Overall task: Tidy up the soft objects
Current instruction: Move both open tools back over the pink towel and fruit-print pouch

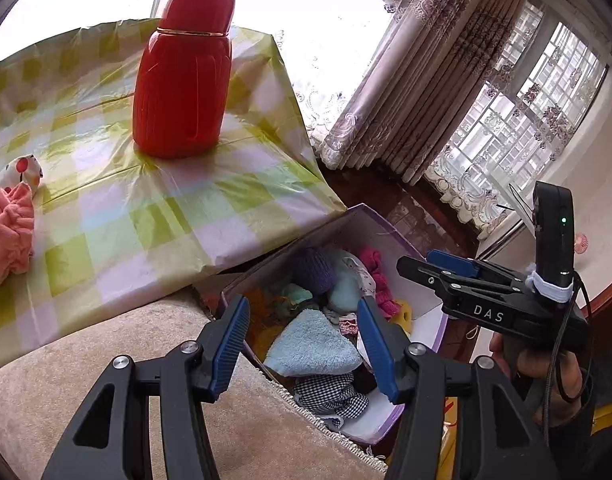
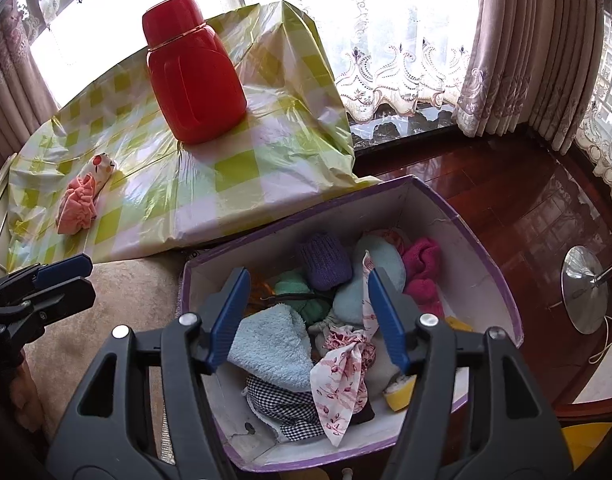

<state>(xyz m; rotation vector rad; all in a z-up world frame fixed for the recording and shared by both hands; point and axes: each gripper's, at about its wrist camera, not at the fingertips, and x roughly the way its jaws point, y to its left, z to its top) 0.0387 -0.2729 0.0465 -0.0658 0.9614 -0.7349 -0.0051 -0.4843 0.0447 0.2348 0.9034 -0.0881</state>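
My left gripper point(image 1: 302, 344) hangs with its blue pads spread wide and nothing between them, over the purple-edged box point(image 1: 436, 334) at six o'clock. Inside lie a light blue towel point(image 1: 310, 346), a checked cloth point(image 1: 332, 394), a purple knit piece point(image 1: 314, 270) and a pink one point(image 1: 376, 276). At four o'clock my right gripper point(image 1: 414, 262) points toward the box. A red flask point(image 1: 182, 76) stands at eleven o'clock on the checked tablecloth point(image 1: 154, 216); a pink cloth point(image 1: 8, 236) lies at nine.

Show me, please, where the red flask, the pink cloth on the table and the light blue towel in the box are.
red flask point(image 2: 198, 92), right wrist view, middle of its body.
pink cloth point(image 2: 79, 204), right wrist view, middle of the crumpled bundle.
light blue towel point(image 2: 270, 344), right wrist view, middle of its fluffy top.
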